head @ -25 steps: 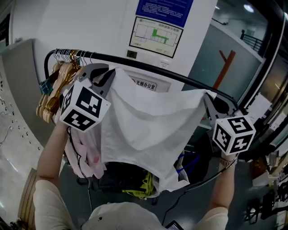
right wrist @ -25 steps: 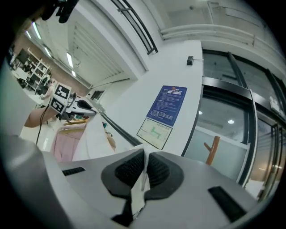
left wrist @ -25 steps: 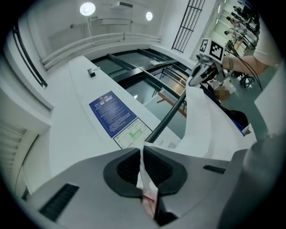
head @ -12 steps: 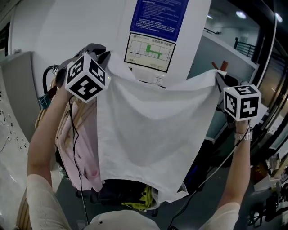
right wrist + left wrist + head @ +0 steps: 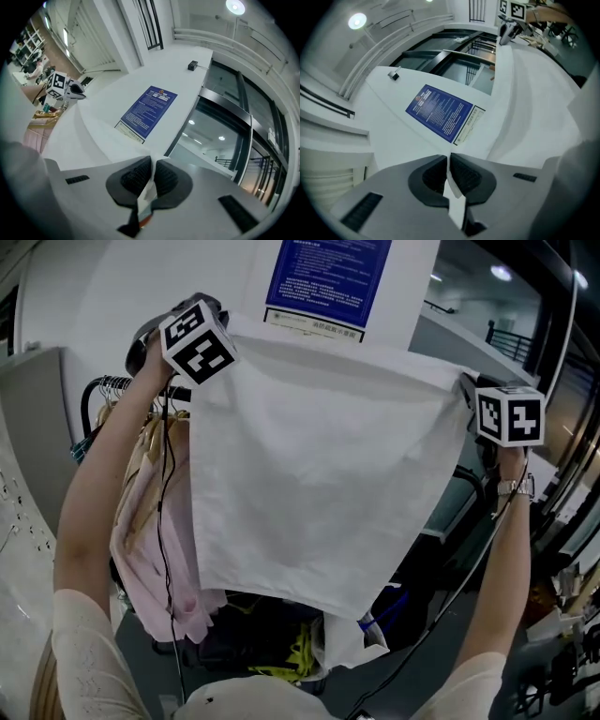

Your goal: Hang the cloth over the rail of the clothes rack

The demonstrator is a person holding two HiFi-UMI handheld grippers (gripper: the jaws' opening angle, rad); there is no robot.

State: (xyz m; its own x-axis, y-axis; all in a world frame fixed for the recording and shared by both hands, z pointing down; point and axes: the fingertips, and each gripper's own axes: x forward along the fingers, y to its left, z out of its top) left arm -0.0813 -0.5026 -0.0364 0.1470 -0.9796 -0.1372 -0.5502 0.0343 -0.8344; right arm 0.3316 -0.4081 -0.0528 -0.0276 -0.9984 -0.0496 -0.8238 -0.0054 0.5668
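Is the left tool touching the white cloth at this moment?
Touching. In the left gripper view the left tool has its jaws shut on a fold of the white cloth.

Head view: the cloth (image 5: 319,465) covers most of the rack's rail (image 5: 86,401); only the bend left of the cloth shows. Blue notice (image 5: 328,277) above the cloth: top cut by the frame edge, lower strip behind the cloth, print too small to read. Dark heap (image 5: 262,634) below the cloth: indistinct.
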